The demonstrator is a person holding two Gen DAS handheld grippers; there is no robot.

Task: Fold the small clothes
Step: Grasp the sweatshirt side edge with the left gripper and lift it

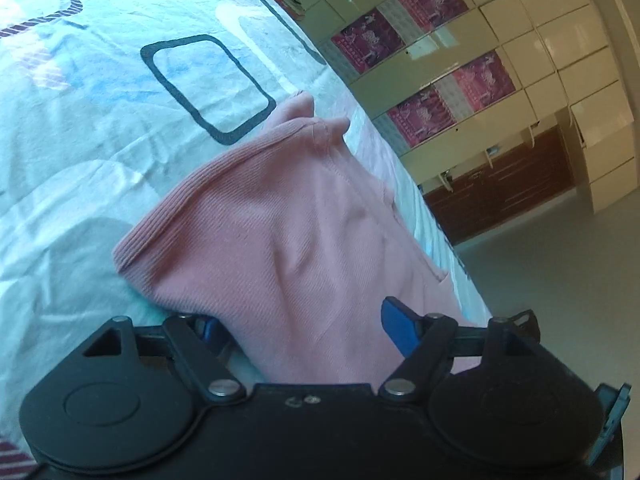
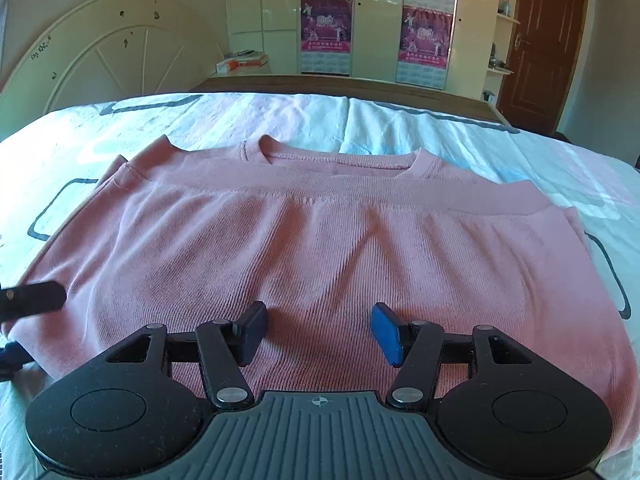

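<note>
Both tools were open, gripping nothing. Right tool (image 2: 318,330) sat over the top (image 2: 320,248), collar at 12 o'clock; left tool (image 1: 308,326) straddled its 9 o'clock edge, long axis 9-to-3.

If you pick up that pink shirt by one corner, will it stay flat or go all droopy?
Probably droopy. The pink shirt is soft ribbed knit that already wrinkles and lies folded over itself on the bed sheet. It likely weighs little, and its ribbed cloth should not slip easily from the right gripper.

We see each hand-held gripper, left (image 1: 308,330) and right (image 2: 320,330), built of black plastic with round hubs, silver screws and blue-padded fingers (image 2: 387,334).
</note>
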